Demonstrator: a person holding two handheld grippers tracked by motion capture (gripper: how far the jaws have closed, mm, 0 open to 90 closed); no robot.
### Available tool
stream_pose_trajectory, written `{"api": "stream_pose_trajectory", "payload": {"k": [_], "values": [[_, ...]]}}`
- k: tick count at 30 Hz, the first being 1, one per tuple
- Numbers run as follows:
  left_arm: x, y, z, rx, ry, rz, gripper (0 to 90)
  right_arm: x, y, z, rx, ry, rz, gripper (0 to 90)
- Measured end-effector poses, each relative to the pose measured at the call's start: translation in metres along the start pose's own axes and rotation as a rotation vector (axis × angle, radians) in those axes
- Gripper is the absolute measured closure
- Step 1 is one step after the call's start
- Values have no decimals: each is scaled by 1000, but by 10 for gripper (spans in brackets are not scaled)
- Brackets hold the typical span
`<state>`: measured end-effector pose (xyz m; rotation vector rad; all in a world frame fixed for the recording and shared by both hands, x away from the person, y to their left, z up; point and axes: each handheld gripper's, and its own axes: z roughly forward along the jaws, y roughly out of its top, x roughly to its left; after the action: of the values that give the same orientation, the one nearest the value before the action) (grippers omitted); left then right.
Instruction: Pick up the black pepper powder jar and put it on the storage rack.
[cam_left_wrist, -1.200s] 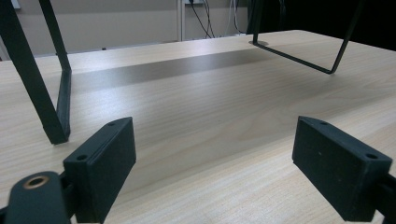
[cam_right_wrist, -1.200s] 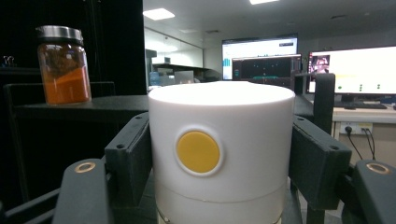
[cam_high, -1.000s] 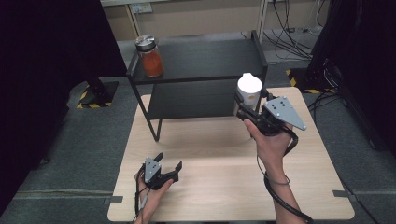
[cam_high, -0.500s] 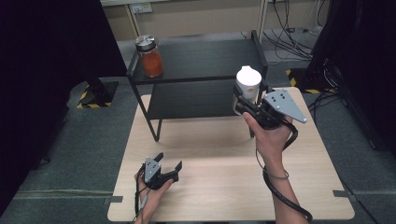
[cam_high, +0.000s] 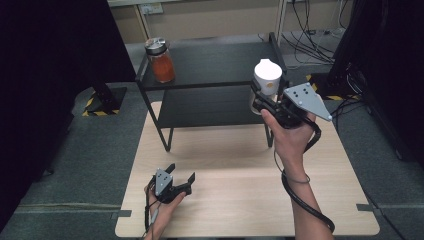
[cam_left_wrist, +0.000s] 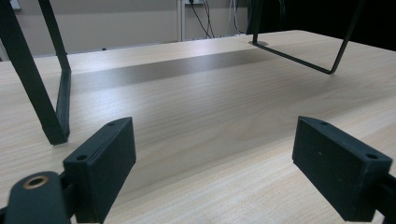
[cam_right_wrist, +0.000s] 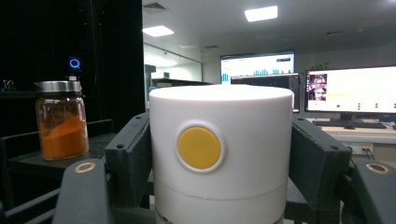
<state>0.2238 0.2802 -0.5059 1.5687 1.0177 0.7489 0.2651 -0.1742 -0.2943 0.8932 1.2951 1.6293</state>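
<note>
A glass jar of orange powder with a metal lid (cam_high: 160, 61) stands on the left end of a black two-tier metal shelf (cam_high: 215, 65), which sits on a light wooden table (cam_high: 240, 200).

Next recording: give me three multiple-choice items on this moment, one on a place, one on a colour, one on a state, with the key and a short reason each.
1. Where does the jar of orange powder stand?
A. on the top of the black shelf rack, at its left end
B. on the wooden table
C. between the left gripper's jaws

2. What colour is the round spot on the white container?
A. blue
B. yellow
C. red

3. How do the jaws of the left gripper stand?
A. closed on the jar
B. closed on the container
C. open, with nothing between them

Key: 1 A, the high view shows the jar on the rack's top at the left end. 2 B, the right gripper view shows a yellow disc on the container, which the right gripper clamps. 3 C, the left gripper view shows bare table between wide jaws.
</note>
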Motion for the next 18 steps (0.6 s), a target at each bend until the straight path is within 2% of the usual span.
{"api": "stream_pose_trajectory", "payload": {"k": [9,18], "values": [[0,0,0,-1,0,1,130,1,9,7,-9,1,-7,307],[0,0,0,-3,-1,-4,130,2,25,22,-10,-5,-25,307]]}}
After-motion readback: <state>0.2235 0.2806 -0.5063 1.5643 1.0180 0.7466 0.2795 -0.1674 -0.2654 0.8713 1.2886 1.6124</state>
